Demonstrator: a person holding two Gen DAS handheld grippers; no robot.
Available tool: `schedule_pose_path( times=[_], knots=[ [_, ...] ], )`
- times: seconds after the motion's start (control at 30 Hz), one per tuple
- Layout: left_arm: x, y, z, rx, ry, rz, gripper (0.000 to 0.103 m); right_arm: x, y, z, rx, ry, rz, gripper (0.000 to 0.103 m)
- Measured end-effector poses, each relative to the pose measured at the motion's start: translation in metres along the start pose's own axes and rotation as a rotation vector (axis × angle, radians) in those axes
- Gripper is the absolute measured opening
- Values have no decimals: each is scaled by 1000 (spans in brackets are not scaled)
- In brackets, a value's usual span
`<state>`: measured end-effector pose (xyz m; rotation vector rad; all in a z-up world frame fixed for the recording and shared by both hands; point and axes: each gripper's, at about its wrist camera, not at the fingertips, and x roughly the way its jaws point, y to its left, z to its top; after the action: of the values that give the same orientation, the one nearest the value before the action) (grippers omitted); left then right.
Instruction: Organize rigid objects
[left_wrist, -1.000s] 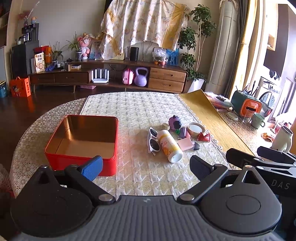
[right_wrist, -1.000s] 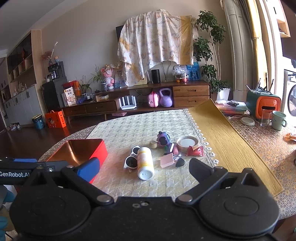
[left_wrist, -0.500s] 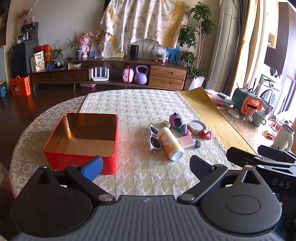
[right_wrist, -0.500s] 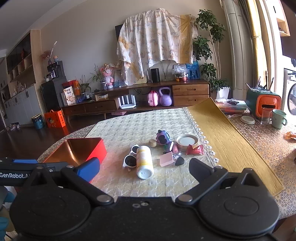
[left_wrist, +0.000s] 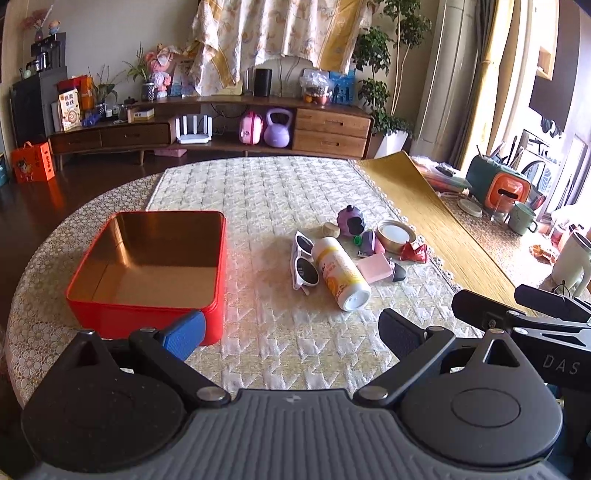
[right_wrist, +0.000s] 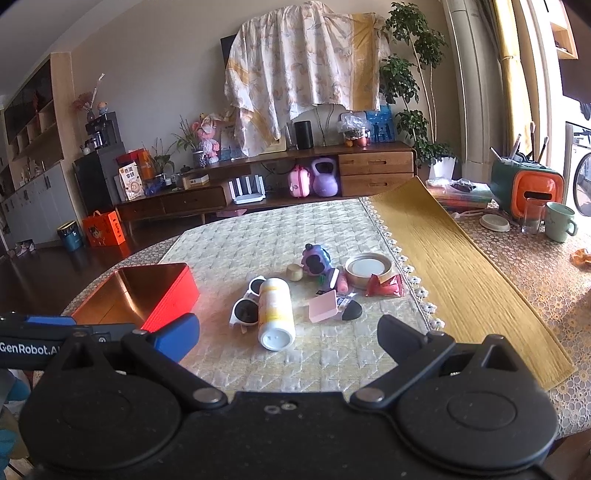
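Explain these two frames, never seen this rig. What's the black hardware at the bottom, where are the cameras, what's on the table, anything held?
No robot arm here: a person holds a two-finger gripper in each hand, with a fisheye camera on each looking along the fingers. The black hardware is the gripper itself. One view shows the left gripper, the other the right gripper; both are open and hold nothing. On the tablecloth sit an empty red tin and a cluster of small items: a white bottle lying on its side, white sunglasses against it, a pink block, a purple toy and a round tin.
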<state>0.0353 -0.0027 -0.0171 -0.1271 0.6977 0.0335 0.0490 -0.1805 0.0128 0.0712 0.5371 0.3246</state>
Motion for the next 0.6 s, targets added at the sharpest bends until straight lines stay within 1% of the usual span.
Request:
schedule_pose_path(
  times=[0.1, 0.2, 0.33, 0.47, 0.53, 0.6],
  knots=[
    [15, 0, 5, -28, 32, -25, 101, 9, -7, 2, 0, 5, 0, 102],
    [31, 0, 10, -51, 45, -45, 101, 20, -13, 4, -18, 14, -1, 102],
    [52, -8, 18, -19, 35, -5, 101, 37, -25, 10, -50, 34, 2, 102],
    [70, -14, 26, -1, 31, -3, 101, 59, -41, 15, -108, 58, -3, 102],
    [80, -19, 28, 23, 37, -2, 101, 74, -49, 16, -132, 88, 0, 102],
    [90, -26, 29, 35, 47, -11, 101, 89, -58, 15, -152, 126, 20, 99]
  ],
)
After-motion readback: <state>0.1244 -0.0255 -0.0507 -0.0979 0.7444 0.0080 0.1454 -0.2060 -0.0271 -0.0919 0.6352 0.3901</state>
